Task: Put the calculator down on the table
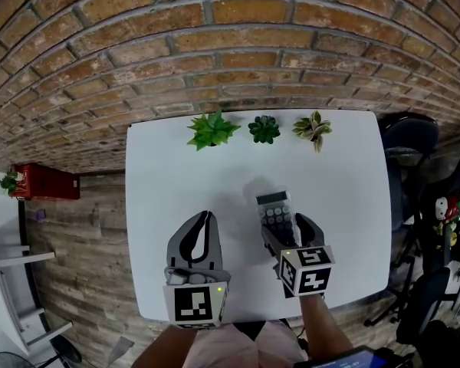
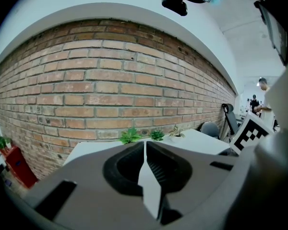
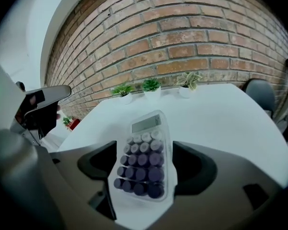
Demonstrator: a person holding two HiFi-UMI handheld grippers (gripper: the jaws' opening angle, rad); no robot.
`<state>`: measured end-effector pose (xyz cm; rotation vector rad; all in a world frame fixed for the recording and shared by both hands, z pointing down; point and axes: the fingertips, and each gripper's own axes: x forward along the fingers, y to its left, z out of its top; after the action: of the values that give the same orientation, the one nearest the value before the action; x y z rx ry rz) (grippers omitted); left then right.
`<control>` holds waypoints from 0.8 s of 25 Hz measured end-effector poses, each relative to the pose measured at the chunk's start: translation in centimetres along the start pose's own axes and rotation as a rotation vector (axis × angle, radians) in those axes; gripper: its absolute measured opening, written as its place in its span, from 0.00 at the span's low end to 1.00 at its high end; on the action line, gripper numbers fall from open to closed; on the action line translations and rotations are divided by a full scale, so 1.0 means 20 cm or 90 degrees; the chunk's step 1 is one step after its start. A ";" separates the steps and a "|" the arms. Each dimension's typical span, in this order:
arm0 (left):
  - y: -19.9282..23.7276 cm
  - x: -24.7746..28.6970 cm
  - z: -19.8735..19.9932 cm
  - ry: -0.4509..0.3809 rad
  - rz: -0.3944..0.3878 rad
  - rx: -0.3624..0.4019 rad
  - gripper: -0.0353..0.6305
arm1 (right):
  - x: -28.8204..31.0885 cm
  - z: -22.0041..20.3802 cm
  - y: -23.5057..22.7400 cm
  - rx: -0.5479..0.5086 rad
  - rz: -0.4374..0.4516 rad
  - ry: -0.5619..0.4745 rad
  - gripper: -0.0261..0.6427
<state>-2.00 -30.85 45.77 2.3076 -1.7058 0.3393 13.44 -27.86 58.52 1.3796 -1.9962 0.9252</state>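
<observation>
A small calculator [image 1: 274,205] with a grey display and round dark keys lies flat on the white table [image 1: 176,175], right of centre. My right gripper [image 1: 290,232] stands over its near end with the jaws spread wide, one on each side. In the right gripper view a strip of white table shows between each jaw and the calculator [image 3: 146,124], so the pads of the right gripper [image 3: 144,152] do not press on it. My left gripper [image 1: 207,218] hovers to the left near the front edge. Its tips meet with nothing between them in the left gripper view [image 2: 145,146].
Three small potted plants [image 1: 211,129] [image 1: 264,129] [image 1: 313,127] stand in a row along the table's far edge, against a brick wall. A dark office chair [image 1: 410,140] is off the right side. A red box [image 1: 42,181] sits on the floor to the left.
</observation>
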 end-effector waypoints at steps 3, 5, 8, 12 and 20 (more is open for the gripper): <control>-0.01 -0.02 0.02 -0.007 0.001 0.001 0.09 | -0.03 0.02 0.00 -0.003 -0.001 -0.014 0.60; -0.02 -0.03 0.04 -0.015 0.001 0.005 0.09 | -0.05 0.04 0.01 -0.007 0.002 -0.025 0.60; -0.05 -0.07 0.08 -0.029 0.001 0.008 0.09 | -0.10 0.07 0.03 -0.014 0.009 -0.043 0.60; -0.10 -0.15 0.18 -0.060 0.002 0.010 0.09 | -0.23 0.17 0.09 -0.028 0.030 -0.097 0.59; -0.18 -0.35 0.57 -0.165 0.007 0.040 0.09 | -0.69 0.60 0.31 -0.097 0.085 -0.301 0.34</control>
<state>-0.17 -27.29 32.56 2.4787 -1.8495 0.0989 11.68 -27.78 39.30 1.4923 -2.4742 0.5140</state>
